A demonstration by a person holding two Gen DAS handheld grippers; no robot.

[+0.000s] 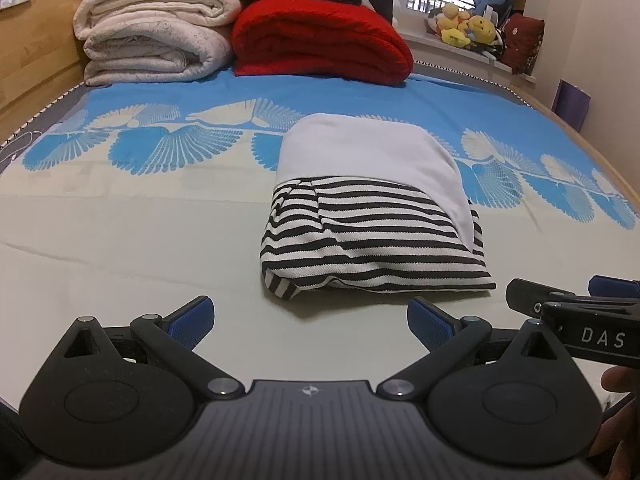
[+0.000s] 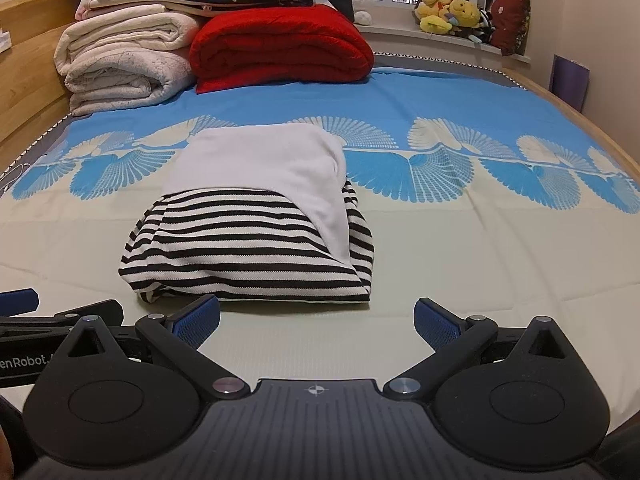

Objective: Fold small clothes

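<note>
Two scraps of white lettering could be read: "DAS" on the black body of the right gripper where it was seen from the left wrist view, and "enRobot" on the side of the left gripper where it was seen from the right wrist view. A small compass-like mark was printed on each ribbed grey housing. Both grippers were made of matte black plastic with rounded lobes, silver pivot pins and blue ridged pads. Each was spread wide and released, with nothing between the pads and only the bed sheet beneath.

Just beyond the fingertips lay the folded garment, a knitted piece with black-and-white stripes and a plain white panel folded over its far half, forming a roughly rectangular bundle on the cream part of the sheet. Farther off, the sheet was turned blue with fan-shaped feather prints. At the head of the bed were stacked fluffy cream blankets and a quilted red blanket. Yellow plush toys were set on the windowsill.
</note>
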